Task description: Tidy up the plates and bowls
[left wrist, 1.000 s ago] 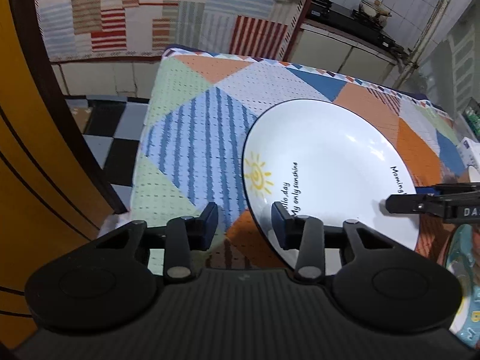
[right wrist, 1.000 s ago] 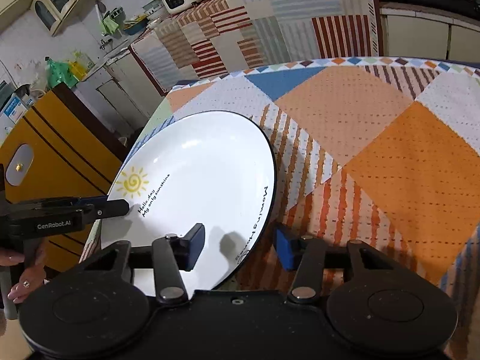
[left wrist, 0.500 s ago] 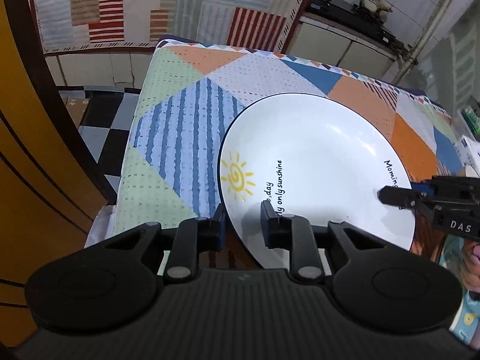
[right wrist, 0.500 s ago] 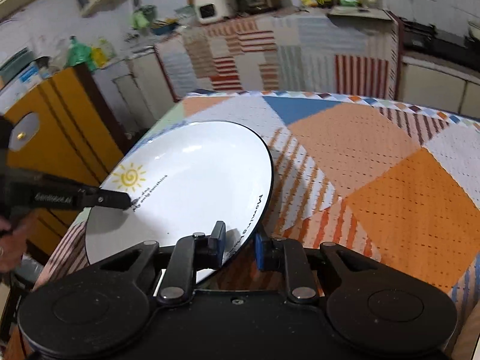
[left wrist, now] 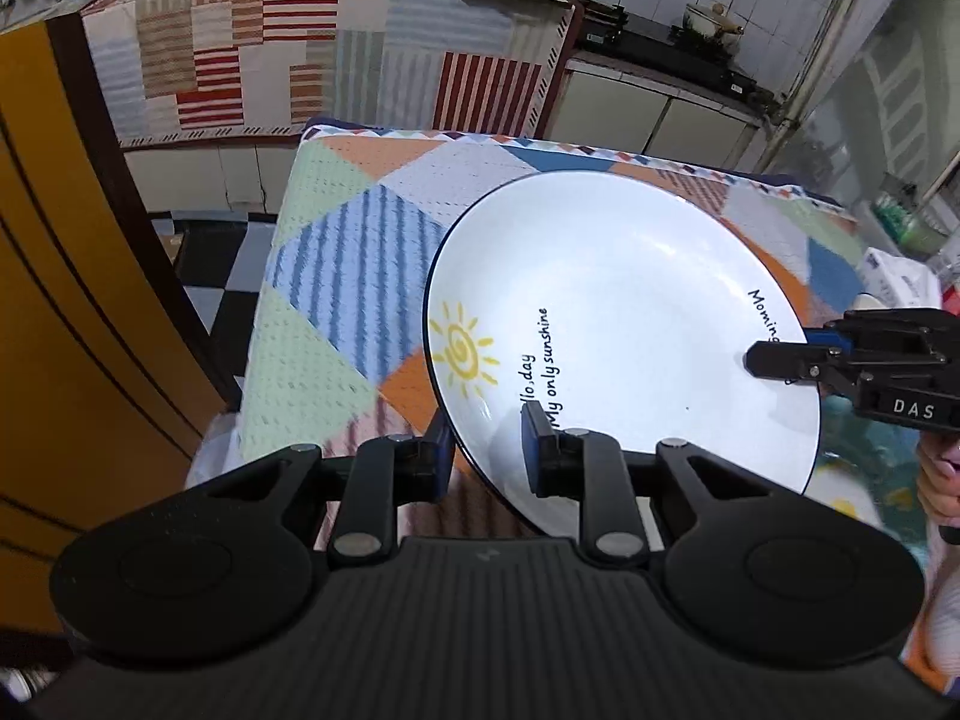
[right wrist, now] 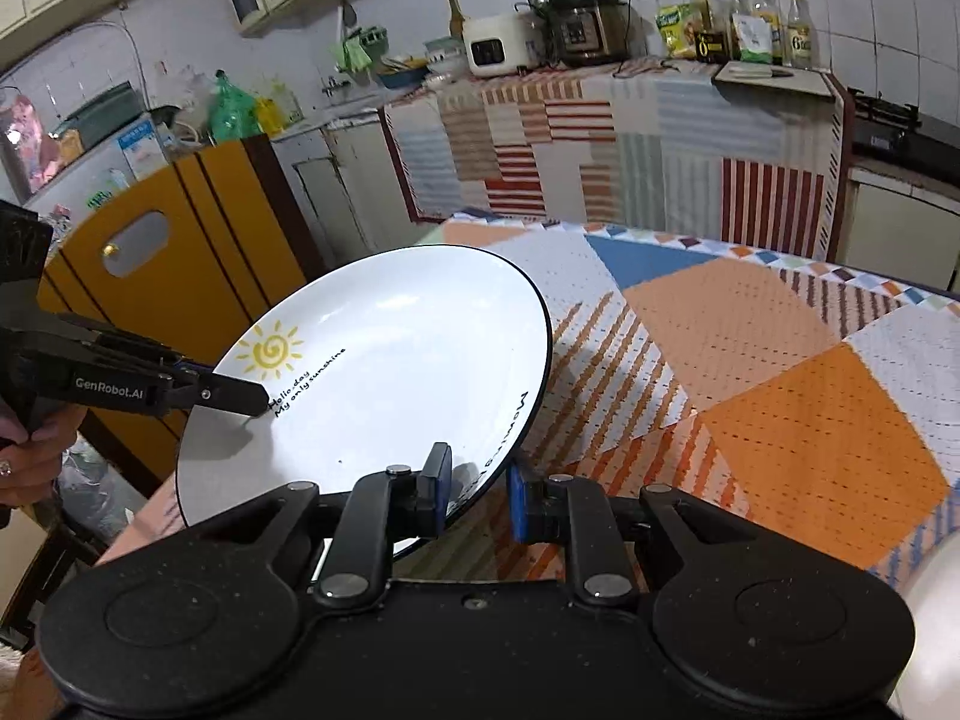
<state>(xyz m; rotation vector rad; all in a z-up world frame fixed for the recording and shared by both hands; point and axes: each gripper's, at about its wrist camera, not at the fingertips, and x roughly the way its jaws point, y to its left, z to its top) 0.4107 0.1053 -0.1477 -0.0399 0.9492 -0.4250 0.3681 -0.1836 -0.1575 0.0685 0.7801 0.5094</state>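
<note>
Now I hold the big white plate [left wrist: 624, 312] with both of my tools at once. My left gripper [left wrist: 487, 450] pinches the rim on the side with the yellow sun [left wrist: 463, 351], one finger above the plate and one under it. My right gripper [right wrist: 477, 495] pinches the other rim, close to the black word there, also with one finger on each side. Both are squeezed onto the edge. The plate is up in the air, tilted, over the table [left wrist: 336, 252] with the patchwork cloth. From my right tool I see the yellow cabinet [right wrist: 198, 228] behind the plate. Far back is a counter [right wrist: 600, 138] with a striped cloth, and bottles [right wrist: 756, 24] and a cooker [right wrist: 579, 21] stand on it.
</note>
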